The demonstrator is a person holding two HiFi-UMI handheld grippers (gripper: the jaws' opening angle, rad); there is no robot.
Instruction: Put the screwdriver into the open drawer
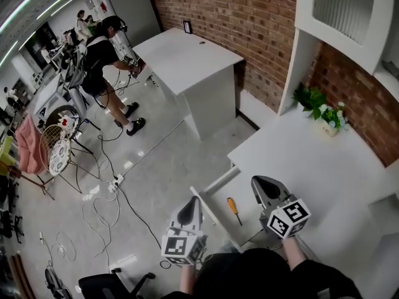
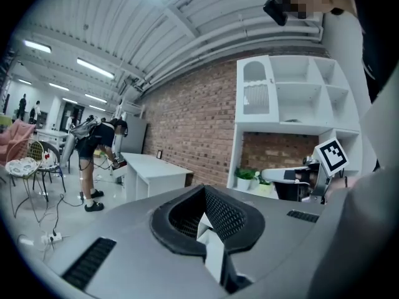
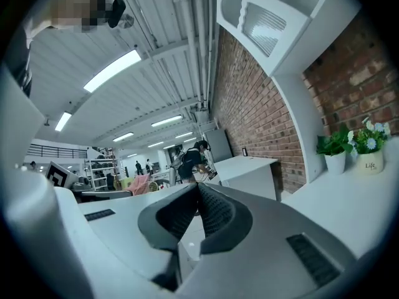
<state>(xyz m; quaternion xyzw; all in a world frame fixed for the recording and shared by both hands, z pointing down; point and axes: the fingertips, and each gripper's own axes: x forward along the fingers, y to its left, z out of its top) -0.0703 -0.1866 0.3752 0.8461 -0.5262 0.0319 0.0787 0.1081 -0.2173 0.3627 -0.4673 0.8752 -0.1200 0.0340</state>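
Closest below in the head view, left gripper [image 1: 193, 202] and right gripper [image 1: 257, 183] hover with the orange-handled screwdriver [image 1: 233, 209] lying between them inside the open drawer [image 1: 209, 213]. Left gripper view: jaws pressed together, nothing held. Right gripper view: jaws closed too, empty.

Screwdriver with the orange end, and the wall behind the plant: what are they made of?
Screwdriver: the orange handle looks like smooth plastic; the thin dark shaft is probably metal, though it is too small to be sure. Wall: brick, rough and matte, with red-brown blocks and pale mortar lines.
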